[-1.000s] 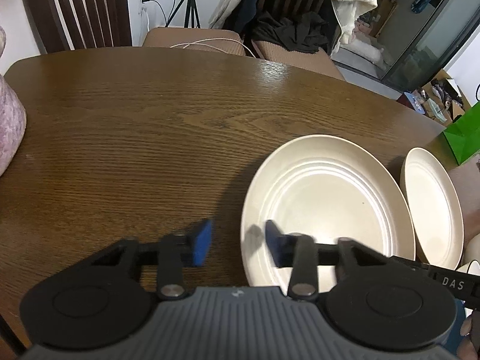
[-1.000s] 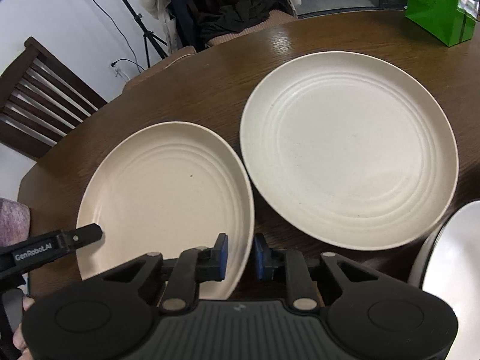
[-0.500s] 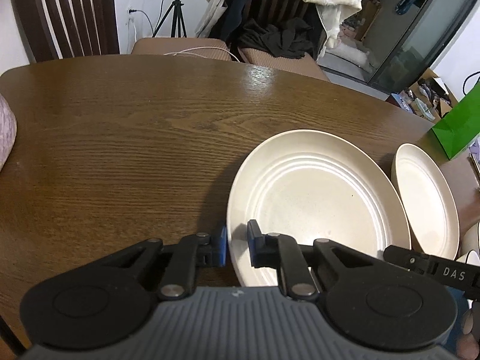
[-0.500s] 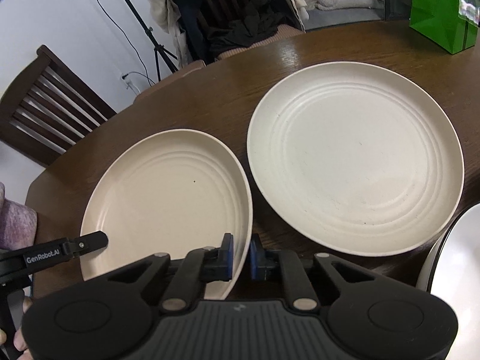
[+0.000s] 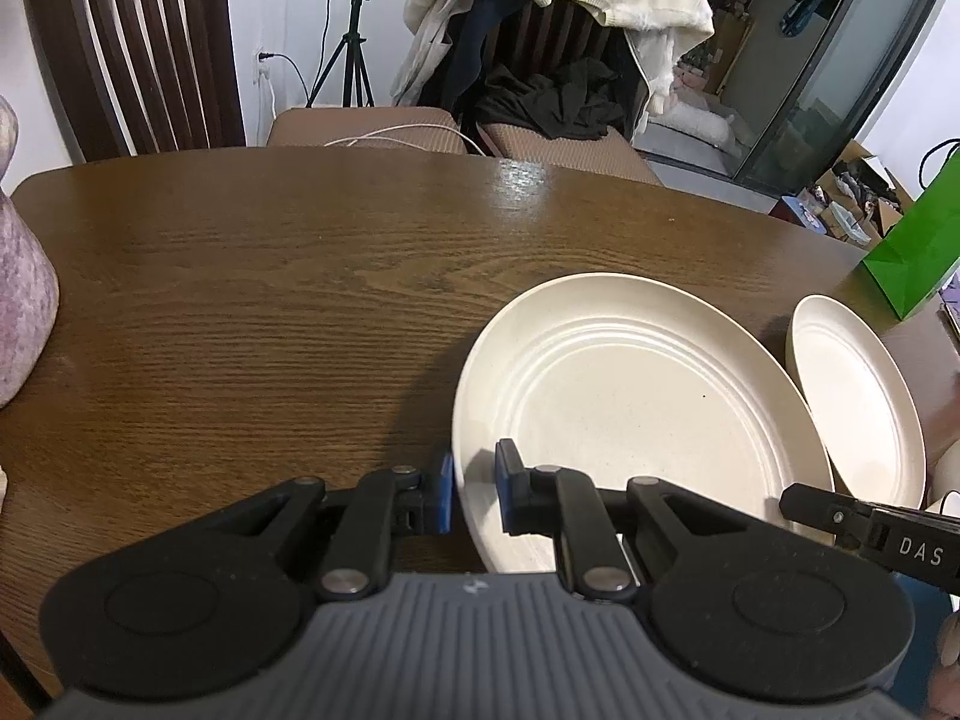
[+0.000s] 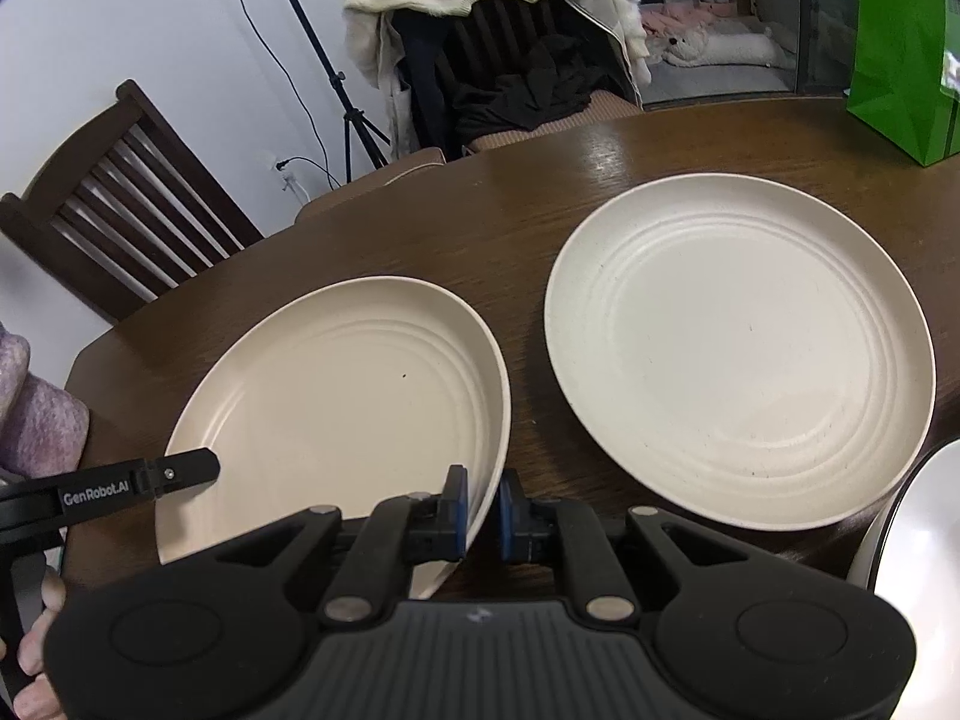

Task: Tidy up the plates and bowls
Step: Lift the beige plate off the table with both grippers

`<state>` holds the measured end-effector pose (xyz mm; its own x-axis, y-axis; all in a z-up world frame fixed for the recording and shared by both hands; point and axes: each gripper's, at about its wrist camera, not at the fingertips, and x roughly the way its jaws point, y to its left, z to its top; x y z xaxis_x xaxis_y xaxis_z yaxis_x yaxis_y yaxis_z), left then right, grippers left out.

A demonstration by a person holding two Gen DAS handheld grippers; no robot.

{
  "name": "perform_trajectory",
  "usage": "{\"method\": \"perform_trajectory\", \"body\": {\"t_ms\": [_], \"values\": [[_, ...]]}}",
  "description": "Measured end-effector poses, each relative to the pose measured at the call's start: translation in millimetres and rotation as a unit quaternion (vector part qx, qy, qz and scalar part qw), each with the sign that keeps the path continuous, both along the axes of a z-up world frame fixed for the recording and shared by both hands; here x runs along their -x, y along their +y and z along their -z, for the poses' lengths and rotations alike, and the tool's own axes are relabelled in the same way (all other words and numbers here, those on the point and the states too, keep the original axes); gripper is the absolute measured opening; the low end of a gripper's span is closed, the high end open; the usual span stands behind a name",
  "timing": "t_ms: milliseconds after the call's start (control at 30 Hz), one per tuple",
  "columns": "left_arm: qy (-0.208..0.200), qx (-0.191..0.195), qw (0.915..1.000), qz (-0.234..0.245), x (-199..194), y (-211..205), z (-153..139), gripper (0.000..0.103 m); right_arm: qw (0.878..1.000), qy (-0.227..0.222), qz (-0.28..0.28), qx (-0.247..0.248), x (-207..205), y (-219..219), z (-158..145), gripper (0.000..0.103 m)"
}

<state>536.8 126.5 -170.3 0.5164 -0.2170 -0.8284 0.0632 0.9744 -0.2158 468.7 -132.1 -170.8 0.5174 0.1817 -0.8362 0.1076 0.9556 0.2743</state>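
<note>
Two cream ridged plates lie side by side on the brown wooden table (image 5: 270, 300). Both grippers hold the left plate (image 5: 630, 408) (image 6: 336, 420). My left gripper (image 5: 474, 495) is shut on its near left rim, blue pads on either side of the edge. At the near right rim of that plate, my right gripper (image 6: 480, 510) is shut in the same way. The other plate (image 6: 738, 348) (image 5: 858, 396) rests untouched to the right. Each gripper's arm shows at the edge of the other's view.
A white bowl rim (image 6: 918, 540) pokes in at the lower right. A green bag (image 6: 900, 48) stands at the far right of the table. A purple fuzzy object (image 5: 18, 312) sits at the left edge. Chairs with clothes (image 5: 570, 30) stand behind the table.
Both grippers closed their jaws onto the left plate's rim, the left from a wide gap. Both views have tipped up a little, showing more of the room.
</note>
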Motion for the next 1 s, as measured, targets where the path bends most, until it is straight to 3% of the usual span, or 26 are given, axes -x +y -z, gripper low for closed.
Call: {"method": "perform_trajectory", "body": {"t_ms": [1000], "values": [[-0.061,-0.017,0.9980,-0.011,61.1,11.2,-83.0,0.014,0.998,-0.056,-0.012,-0.020,33.3,8.3,-59.6,0.010]]}}
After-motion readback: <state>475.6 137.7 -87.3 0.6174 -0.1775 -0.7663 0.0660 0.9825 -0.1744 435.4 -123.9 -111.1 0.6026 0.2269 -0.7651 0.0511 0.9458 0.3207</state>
